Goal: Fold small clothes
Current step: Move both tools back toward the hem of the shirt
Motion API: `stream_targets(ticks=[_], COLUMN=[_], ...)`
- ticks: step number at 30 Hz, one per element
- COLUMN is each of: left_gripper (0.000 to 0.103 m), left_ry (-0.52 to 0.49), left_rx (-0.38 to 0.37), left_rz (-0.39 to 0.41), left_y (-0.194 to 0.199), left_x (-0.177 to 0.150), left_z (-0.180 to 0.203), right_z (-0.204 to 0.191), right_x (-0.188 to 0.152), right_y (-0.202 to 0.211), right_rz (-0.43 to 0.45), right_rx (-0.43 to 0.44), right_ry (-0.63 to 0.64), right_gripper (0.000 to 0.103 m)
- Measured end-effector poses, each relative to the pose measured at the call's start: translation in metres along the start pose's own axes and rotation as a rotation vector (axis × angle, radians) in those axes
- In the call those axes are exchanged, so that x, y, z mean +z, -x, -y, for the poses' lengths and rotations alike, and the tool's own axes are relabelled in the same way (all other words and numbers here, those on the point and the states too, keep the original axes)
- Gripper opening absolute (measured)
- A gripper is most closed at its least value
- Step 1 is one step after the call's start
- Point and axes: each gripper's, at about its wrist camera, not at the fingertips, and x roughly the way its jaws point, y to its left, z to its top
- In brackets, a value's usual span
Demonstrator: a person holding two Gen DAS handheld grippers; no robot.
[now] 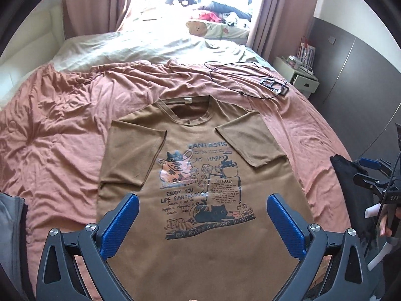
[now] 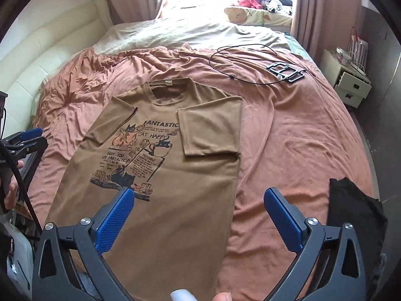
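A brown T-shirt [image 1: 200,155] [image 2: 160,150] with a cat print lies flat on the pink bedspread, collar away from me. Both sleeves are folded in over the chest. My left gripper [image 1: 201,200] hovers open above the shirt's lower half, blue pads wide apart, nothing between them. My right gripper [image 2: 199,195] hangs open over the shirt's right side edge near the hem, also holding nothing. The right gripper shows at the right edge of the left wrist view [image 1: 376,175]. The left gripper appears at the left edge of the right wrist view [image 2: 27,138].
A black garment [image 2: 356,215] [image 1: 348,180] lies on the bed's right side. A black cable loop [image 2: 240,57] and a dark frame [image 2: 285,71] rest farther up the pink bedspread [image 2: 300,130]. A white nightstand [image 2: 348,80] stands right of the bed. Pillows sit by the window.
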Motion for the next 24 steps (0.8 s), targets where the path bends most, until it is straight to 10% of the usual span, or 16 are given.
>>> stream_targets(ticks=[24], left_gripper=[0.102], left_ry=[0.034], left_rx=[0.026], left_rz=[0.167], left_y=[0.135], left_x=[-0.102], left_z=[-0.082], right_z=[-0.009], right_x=[-0.100], right_y=[0.094], right_rz=[0.106], right_rx=[0.009], right_ry=[-0.056], right_gripper=[0.103])
